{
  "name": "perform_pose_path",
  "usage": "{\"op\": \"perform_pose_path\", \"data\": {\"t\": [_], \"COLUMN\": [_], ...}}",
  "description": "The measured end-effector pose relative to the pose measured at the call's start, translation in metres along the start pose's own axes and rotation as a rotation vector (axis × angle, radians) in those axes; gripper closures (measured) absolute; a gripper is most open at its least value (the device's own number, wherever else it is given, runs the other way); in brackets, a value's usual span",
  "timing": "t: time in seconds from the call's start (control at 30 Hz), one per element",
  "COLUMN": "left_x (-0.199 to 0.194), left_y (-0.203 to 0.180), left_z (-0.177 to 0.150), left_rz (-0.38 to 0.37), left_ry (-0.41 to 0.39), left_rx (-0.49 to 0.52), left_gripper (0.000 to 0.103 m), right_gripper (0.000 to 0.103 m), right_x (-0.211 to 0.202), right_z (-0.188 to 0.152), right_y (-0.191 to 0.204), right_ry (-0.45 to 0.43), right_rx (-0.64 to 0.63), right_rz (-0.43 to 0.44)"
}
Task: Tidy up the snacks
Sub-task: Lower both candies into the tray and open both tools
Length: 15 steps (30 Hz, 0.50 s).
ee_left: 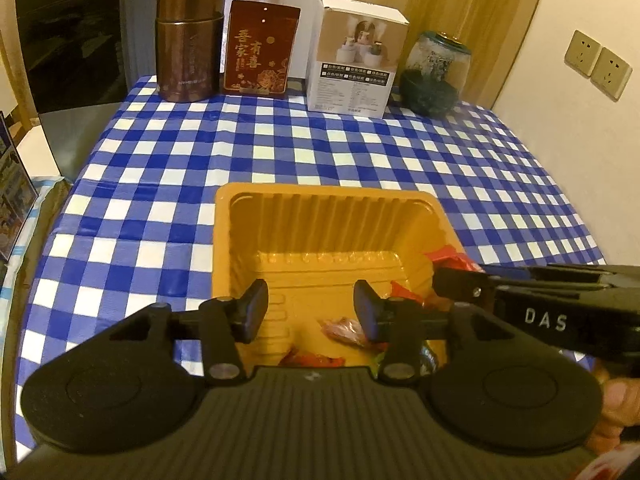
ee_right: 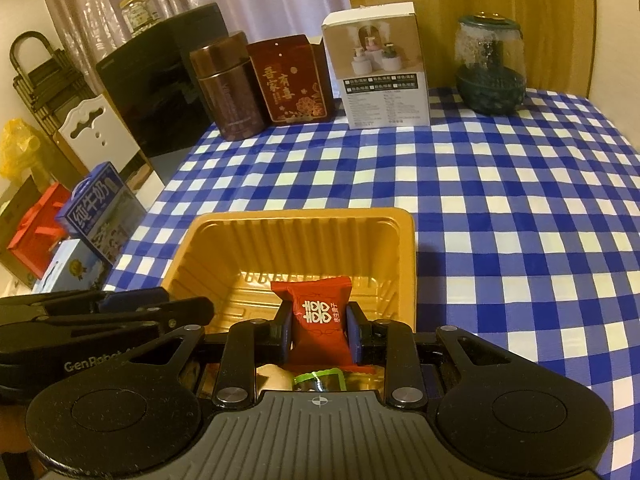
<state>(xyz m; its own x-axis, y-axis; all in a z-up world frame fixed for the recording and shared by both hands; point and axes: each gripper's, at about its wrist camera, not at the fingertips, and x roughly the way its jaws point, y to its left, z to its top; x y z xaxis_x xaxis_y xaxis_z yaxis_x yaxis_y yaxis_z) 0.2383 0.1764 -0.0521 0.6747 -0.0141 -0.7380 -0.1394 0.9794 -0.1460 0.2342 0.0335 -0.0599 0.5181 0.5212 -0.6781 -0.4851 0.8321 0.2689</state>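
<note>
A blue-and-white checked tabletop [ee_right: 500, 208] fills the room's foreground, its far edge lined with a brown canister [ee_right: 230, 88], a dark red gift tin [ee_right: 290, 80], a white carton [ee_right: 382, 68] and a glass jar [ee_right: 490, 68] of dark contents. Near the front sits the yellow plastic tray [ee_right: 392, 248], ribbed along its walls, most of its floor bare and a few wrapped snacks gathered in its near corner. The left claw [ee_left: 310, 314] hangs over that tray with its pads apart and nothing between them, a pink-wrapped sweet [ee_left: 340, 328] lying just below. The right claw [ee_right: 318, 330] is closed on a red candy packet [ee_right: 318, 320], held upright above the tray's near end; beneath it a green-edged wrapper [ee_right: 320, 380] shows, though whether it rests inside the tray or on its rim is hard to tell from here. The hazard appears to be crowding: both tools work the same corner, and a release too near the rim could send the slick packet sliding onto the cloth, or a bump between the tools could shift the light tray.
</note>
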Motion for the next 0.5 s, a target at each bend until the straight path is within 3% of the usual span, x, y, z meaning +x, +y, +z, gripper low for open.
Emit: {"op": "perform_pose_path", "data": {"t": [0.3,0.5], "left_x": [-0.019,-0.026], "left_y": [0.007,0.014], "left_z": [-0.009,-0.01], "left_rz": [0.043,0.05], "left_ry": [-0.011,-0.011], "left_rx": [0.026,0.016], "left_gripper": [0.056,0.044], "right_gripper": [0.075,0.075], "right_x": [-0.001,-0.005], "right_z": [0.0,0.004], "right_y": [0.004,0.013], "right_ry": [0.0,-0.006], "right_rx": [0.003,0.001], "right_rz": [0.012,0.029]}}
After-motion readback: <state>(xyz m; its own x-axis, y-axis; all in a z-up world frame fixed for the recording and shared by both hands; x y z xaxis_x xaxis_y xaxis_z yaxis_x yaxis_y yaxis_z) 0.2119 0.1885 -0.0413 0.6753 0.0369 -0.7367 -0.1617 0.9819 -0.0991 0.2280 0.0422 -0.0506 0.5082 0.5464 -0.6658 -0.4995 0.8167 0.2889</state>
